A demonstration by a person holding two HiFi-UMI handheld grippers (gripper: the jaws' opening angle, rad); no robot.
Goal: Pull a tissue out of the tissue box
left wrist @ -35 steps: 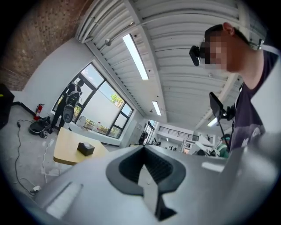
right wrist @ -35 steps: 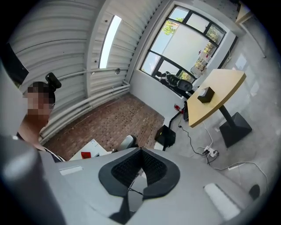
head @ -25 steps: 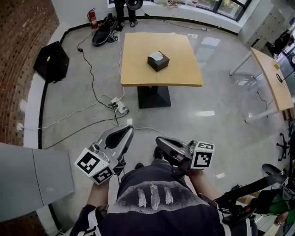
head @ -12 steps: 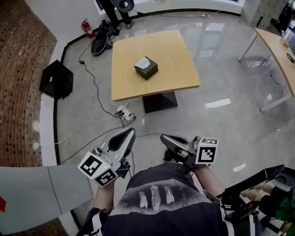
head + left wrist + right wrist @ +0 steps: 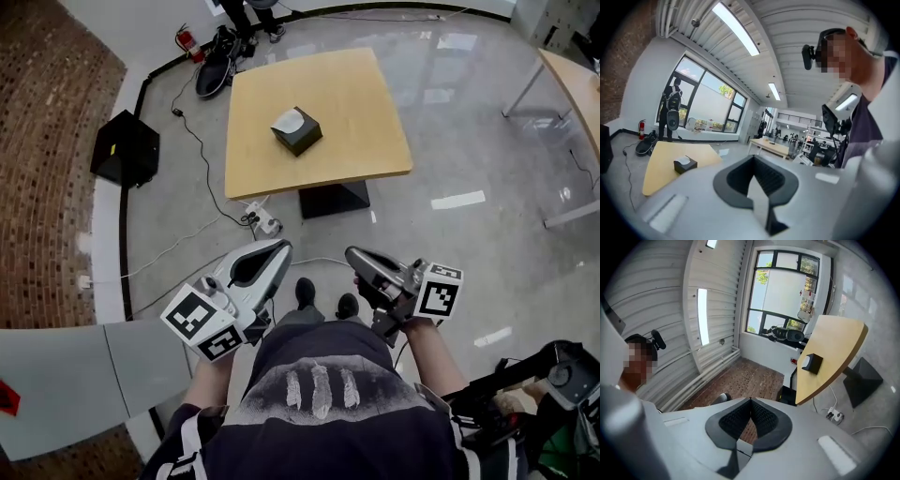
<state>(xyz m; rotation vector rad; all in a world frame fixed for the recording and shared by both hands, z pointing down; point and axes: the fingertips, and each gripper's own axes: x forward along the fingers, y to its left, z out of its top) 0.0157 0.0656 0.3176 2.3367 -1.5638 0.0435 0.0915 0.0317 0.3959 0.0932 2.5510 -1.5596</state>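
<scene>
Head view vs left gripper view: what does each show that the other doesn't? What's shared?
Only head view: the person's shoes, a power strip on the floor, the black table base.
Only left gripper view: ceiling lights, the large windows, the head-mounted camera.
Shared: the tissue box on the wooden table, the fire extinguisher by the wall, the left gripper with jaws together.

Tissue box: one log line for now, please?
tissue box: on table, untouched | left gripper: shut, empty | right gripper: shut, empty
</scene>
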